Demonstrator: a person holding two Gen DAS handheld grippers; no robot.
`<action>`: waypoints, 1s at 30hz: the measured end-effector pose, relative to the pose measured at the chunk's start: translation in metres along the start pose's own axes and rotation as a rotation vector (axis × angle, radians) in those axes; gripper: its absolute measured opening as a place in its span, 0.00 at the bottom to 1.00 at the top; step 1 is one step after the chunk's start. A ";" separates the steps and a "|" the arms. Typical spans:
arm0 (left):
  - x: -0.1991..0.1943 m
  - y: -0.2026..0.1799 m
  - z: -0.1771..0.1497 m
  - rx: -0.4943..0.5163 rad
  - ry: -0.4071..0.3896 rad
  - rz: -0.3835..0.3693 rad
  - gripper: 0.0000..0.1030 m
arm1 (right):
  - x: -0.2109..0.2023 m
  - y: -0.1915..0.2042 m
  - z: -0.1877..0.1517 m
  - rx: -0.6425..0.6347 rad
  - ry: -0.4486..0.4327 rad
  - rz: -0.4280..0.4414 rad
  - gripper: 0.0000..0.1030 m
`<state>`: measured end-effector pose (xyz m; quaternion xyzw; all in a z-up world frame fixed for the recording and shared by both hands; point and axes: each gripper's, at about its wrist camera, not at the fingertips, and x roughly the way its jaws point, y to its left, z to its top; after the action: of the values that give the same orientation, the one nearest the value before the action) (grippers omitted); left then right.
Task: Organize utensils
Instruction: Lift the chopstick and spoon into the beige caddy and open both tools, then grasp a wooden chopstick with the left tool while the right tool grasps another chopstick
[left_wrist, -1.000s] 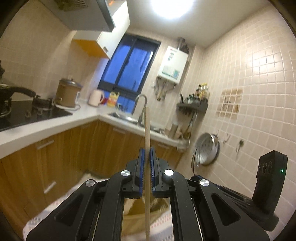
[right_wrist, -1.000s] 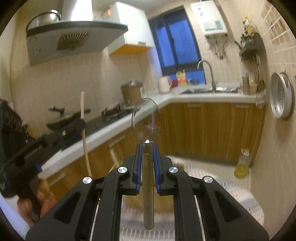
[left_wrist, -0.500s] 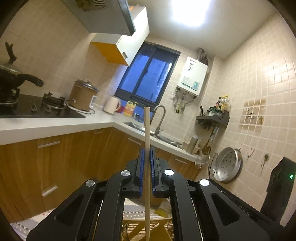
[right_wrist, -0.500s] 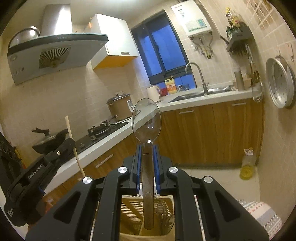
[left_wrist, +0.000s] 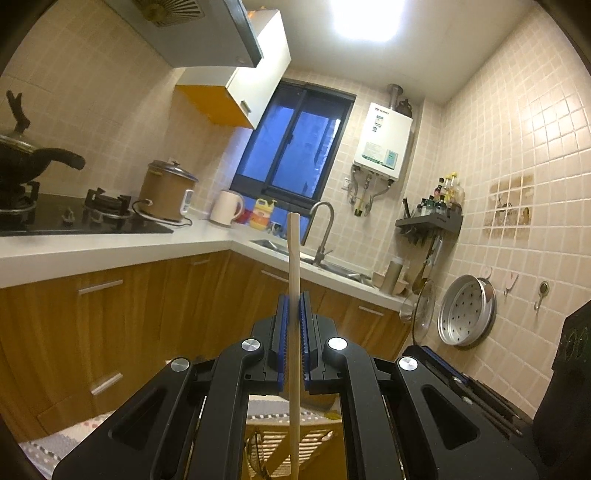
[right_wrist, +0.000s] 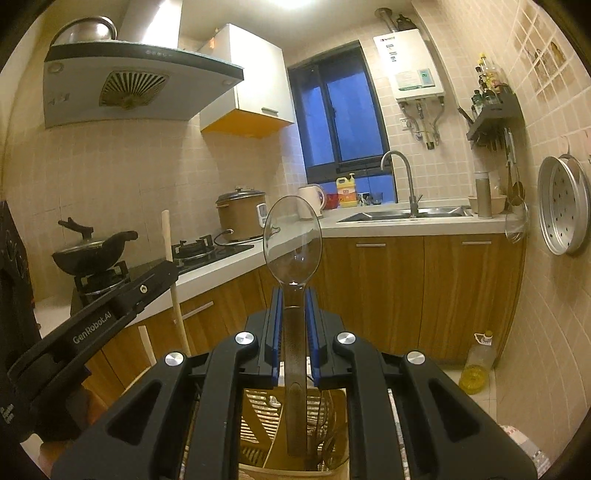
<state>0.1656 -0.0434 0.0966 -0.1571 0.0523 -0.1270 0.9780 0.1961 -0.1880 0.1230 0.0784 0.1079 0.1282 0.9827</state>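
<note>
Left gripper (left_wrist: 294, 306) is clamped on a thin pale wooden stick (left_wrist: 294, 258), held upright — blue pads pressed against it on both sides. Its top end pokes up in front of the window; its lower end runs off the bottom edge of the left view, so what kind of utensil it is stays unclear.

Right gripper (right_wrist: 294, 306) is closed on the dark handle of a clear plastic spoon (right_wrist: 292, 236), bowl up above the fingertips. Handle tip hangs over a beige slatted plastic utensil basket (right_wrist: 258, 417), directly below both grippers. The basket is mostly masked by the gripper bodies in both views; a few dark utensil shapes sit inside it, too hidden to identify.

The right view also catches the left gripper from the side at far left, stick standing through it; the hand behind it is barely visible at the frame edge.

Background: black wok (right_wrist: 90, 253) on the gas hob, brown rice cooker (right_wrist: 240, 214) on the white counter.
</note>
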 end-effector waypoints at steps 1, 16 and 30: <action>-0.001 0.000 -0.001 0.004 0.001 0.000 0.04 | 0.000 0.000 -0.002 -0.001 0.003 0.000 0.10; -0.043 0.002 0.005 0.018 0.032 -0.026 0.27 | -0.046 0.000 -0.008 0.031 0.081 0.025 0.30; -0.136 0.000 0.025 0.017 0.043 -0.030 0.27 | -0.137 0.004 0.009 0.091 0.077 0.000 0.31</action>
<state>0.0382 0.0003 0.1283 -0.1469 0.0697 -0.1453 0.9759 0.0684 -0.2223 0.1586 0.1180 0.1515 0.1261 0.9733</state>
